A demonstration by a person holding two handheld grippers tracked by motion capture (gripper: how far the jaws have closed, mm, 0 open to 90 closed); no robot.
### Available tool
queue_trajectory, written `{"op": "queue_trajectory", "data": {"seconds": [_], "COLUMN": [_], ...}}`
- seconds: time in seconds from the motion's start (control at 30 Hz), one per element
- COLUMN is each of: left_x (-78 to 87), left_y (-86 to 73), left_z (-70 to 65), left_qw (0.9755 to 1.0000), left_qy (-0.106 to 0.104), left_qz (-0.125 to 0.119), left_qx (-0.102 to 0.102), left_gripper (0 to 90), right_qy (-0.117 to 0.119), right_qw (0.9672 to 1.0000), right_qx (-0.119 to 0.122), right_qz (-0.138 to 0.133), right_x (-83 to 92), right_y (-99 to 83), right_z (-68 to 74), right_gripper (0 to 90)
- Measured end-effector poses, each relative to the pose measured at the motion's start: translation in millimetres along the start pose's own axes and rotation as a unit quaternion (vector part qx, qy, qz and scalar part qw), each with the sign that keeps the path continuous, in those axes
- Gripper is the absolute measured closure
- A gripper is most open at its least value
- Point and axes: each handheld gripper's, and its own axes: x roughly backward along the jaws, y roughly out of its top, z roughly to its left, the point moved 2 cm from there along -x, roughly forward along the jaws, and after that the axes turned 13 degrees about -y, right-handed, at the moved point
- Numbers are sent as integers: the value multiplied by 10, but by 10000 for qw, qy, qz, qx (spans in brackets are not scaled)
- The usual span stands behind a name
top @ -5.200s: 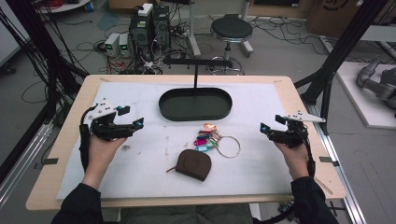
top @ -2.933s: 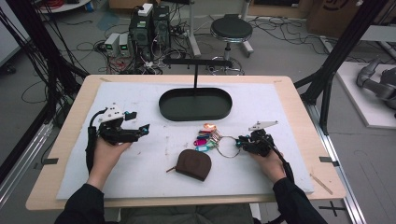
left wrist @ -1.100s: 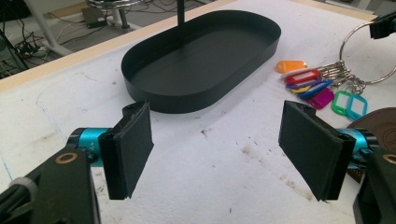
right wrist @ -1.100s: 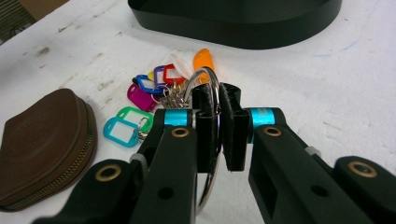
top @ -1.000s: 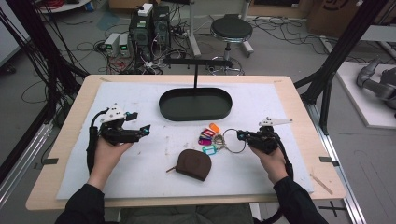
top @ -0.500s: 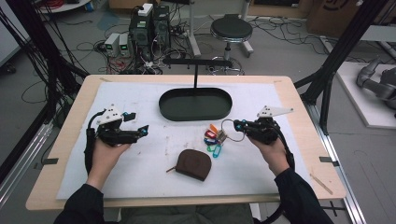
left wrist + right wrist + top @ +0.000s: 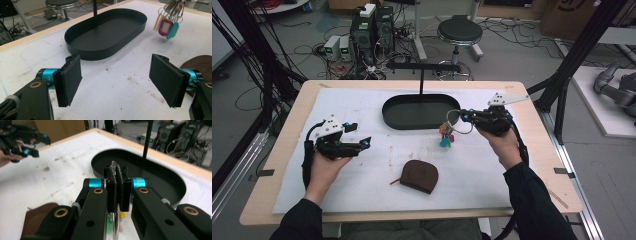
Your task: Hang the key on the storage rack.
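Note:
My right gripper (image 7: 463, 117) is shut on the metal ring (image 7: 114, 167) of a bunch of keys (image 7: 446, 134) with coloured tags, which hangs clear of the white mat beside the black oval tray (image 7: 412, 121). In the right gripper view its two pads (image 7: 112, 185) press flat on the ring above the tray's (image 7: 160, 195) near rim. My left gripper (image 7: 363, 142) rests low over the mat at the left, jaws wide apart with nothing between them. From the left gripper view the keys (image 7: 168, 23) dangle at upper right, past the tray (image 7: 87, 51). A brown leather pouch (image 7: 418, 175) lies on the mat near the front.
A thin black post (image 7: 421, 82) with a crossbar rises from the tray's far side. The white mat (image 7: 362, 110) covers most of the wooden table (image 7: 272, 165). Behind the table stand a stool (image 7: 459, 31) and electronics with cables on the floor.
The right gripper has lifted the bunch of keys off the mat and carried it up and toward the tray. The left gripper has stayed in place, open.

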Motion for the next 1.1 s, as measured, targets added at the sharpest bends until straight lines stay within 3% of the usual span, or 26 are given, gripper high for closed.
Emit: {"op": "queue_trajectory", "data": {"seconds": [0.33,0.57,1.1], "left_x": [16,15,19], "left_y": [-23,-31,-60], "left_z": [15,8,24], "left_qw": [10000,10000,10000], "left_qy": [15,-2,19], "left_qz": [-16,-17,-18], "left_qx": [19,-14,19], "left_gripper": [259,259,259], "right_qy": [-3,-148,-421], "right_qw": [9991,9985,9981], "right_qx": [5,46,5], "right_qz": [-417,-527,-445], "right_x": [-19,-148,-621], "right_y": [422,622,736], "right_z": [-129,-237,-412], "right_gripper": [882,881,882]}}
